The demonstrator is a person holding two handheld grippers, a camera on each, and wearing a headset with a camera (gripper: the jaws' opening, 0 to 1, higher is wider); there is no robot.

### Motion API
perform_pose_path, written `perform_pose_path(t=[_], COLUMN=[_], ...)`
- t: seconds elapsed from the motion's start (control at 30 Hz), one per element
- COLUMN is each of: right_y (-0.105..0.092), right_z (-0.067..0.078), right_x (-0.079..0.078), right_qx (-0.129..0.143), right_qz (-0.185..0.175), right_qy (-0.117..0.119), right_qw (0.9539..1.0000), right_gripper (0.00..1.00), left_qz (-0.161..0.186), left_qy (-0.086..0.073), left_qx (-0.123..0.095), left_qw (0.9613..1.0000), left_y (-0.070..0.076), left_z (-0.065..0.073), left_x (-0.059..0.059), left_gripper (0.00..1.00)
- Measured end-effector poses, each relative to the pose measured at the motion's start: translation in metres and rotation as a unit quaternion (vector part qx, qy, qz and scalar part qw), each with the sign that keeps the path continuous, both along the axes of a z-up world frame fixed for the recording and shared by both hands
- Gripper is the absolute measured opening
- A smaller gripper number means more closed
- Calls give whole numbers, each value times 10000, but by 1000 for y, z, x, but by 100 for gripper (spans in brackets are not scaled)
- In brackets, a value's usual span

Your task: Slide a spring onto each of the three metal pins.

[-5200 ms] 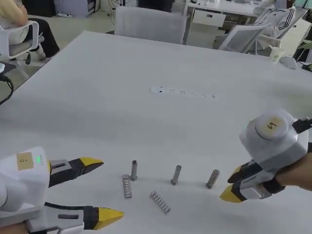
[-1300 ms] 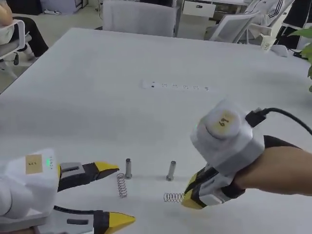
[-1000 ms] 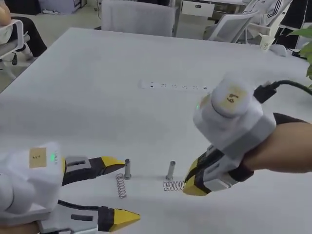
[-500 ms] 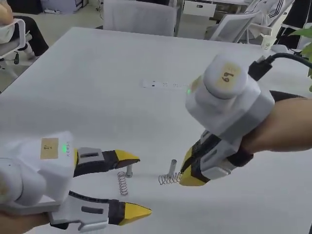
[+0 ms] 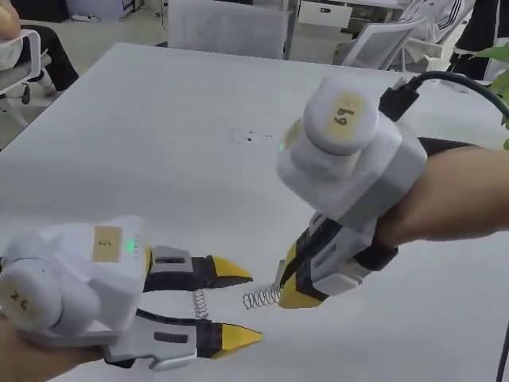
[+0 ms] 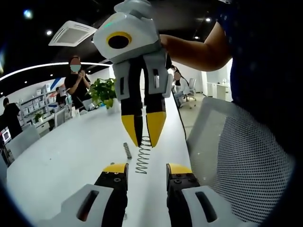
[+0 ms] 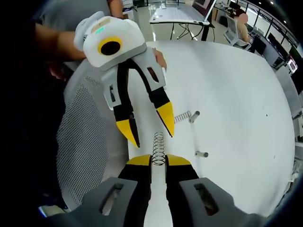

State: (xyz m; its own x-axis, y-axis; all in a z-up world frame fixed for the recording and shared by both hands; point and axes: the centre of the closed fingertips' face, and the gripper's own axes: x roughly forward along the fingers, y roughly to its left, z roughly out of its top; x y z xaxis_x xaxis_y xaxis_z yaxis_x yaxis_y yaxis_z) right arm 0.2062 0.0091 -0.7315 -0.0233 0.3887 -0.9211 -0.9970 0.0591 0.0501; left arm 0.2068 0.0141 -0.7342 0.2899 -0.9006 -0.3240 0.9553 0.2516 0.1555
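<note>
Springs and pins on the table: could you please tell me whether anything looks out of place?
One spring lies on its side beside a pin, not slid onto it; nothing looks damaged or spilled.

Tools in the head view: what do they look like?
The left tool and right tool are chunky white boxes with black jaws and yellow tips. The left has a green light. The right has a round top with a tan sticker and a black cable.

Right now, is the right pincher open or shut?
Shut. The right gripper has its jaws closed on one end of the spring, which sticks out ahead.
</note>
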Motion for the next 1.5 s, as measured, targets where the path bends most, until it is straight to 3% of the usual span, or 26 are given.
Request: perform_pose_path(t=[0.2,0.4,0.7,0.97,1.2,1.5], right_y=[4,7,11,22,28,31], right_z=[1,1,6,22,28,24], right_x=[-4,-5,-3,1,4,4], right_qx=[4,18,197,645,803,736], right_qz=[46,63,-24,-154,-152,-3], right_qy=[54,75,51,-15,-76,-90], right_qw=[10000,10000,9998,9978,9966,9972], right_gripper=[8,8,8,8,8,9], left_qz=[-7,30,106,255,300,279], left_qy=[-164,-184,27,357,404,460], left_qx=[108,146,50,-351,-521,-559], left_qw=[9998,9997,9999,9984,9974,9970], left_y=[0,1,2,8,8,9], left_z=[-2,-4,-2,6,11,9], left_x=[1,2,3,7,9,10], left_gripper=[12,3,3,2,2,1])
